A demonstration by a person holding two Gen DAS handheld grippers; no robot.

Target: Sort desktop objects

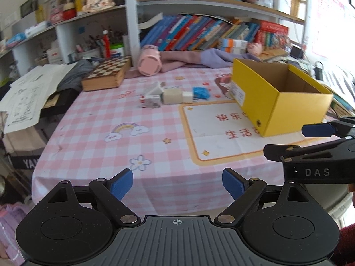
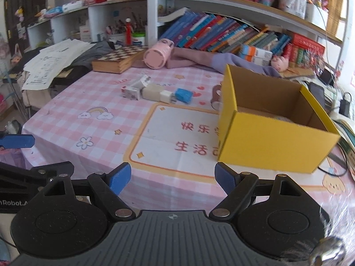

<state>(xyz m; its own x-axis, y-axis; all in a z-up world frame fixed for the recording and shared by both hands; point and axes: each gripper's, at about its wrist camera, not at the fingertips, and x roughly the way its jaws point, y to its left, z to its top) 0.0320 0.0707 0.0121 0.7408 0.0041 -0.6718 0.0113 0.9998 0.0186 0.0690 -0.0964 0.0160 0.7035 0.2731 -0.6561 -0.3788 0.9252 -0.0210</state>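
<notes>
A row of small items lies mid-table on the pink checked cloth: white chargers (image 1: 153, 97) (image 2: 135, 88), a beige block (image 1: 172, 95) (image 2: 152, 92), a small white plug (image 1: 187, 96) (image 2: 166, 96) and a blue block (image 1: 200, 93) (image 2: 183, 95). An open yellow cardboard box (image 1: 281, 104) (image 2: 273, 144) stands to their right. My left gripper (image 1: 177, 185) hangs open over the near table edge, nothing between its blue pads. My right gripper (image 2: 172, 180) is open too, empty, just in front of the box; it also shows in the left wrist view as the right gripper (image 1: 310, 139).
A pink cup (image 1: 148, 61) (image 2: 158, 55) lies on its side at the back beside a chessboard box (image 1: 107, 74) (image 2: 118, 59). Pink and purple cloth (image 1: 199, 58), leaning books (image 1: 199, 33) and papers (image 1: 28, 93) crowd the far edge. Cables and a phone (image 2: 317, 90) sit right of the box.
</notes>
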